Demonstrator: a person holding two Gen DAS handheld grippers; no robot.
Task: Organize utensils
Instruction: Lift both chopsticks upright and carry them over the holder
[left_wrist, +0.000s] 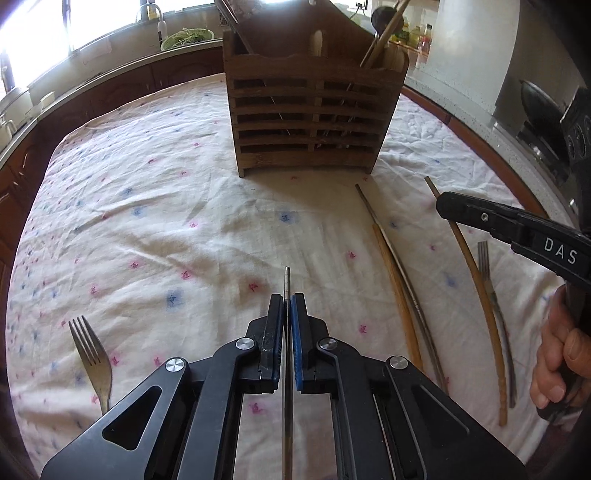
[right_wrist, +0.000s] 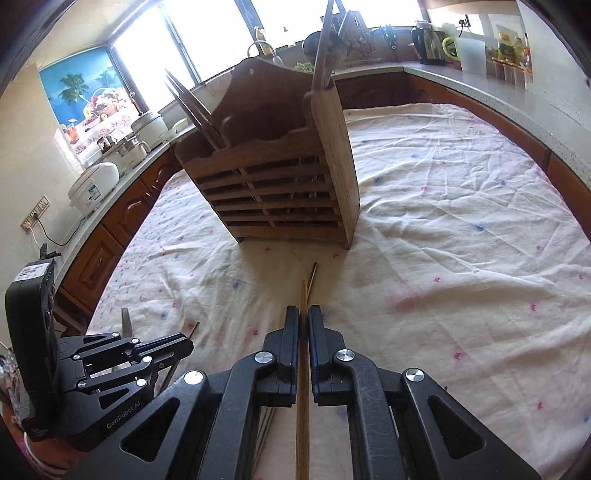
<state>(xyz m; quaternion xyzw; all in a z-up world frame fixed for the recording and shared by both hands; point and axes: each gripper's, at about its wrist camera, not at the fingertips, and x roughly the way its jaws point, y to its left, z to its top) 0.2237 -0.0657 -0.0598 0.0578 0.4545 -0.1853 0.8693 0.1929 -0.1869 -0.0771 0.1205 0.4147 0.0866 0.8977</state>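
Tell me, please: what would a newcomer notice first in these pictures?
First, the wooden utensil rack standing on the flowered tablecloth. Next, the left gripper shut on a metal chopstick, and the right gripper shut on a wooden chopstick. A fork lies at the left.

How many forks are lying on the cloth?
2. One fork lies front-left; the other fork lies far right beside a wooden chopstick. More may be hidden.

Both tongs clamped tight.
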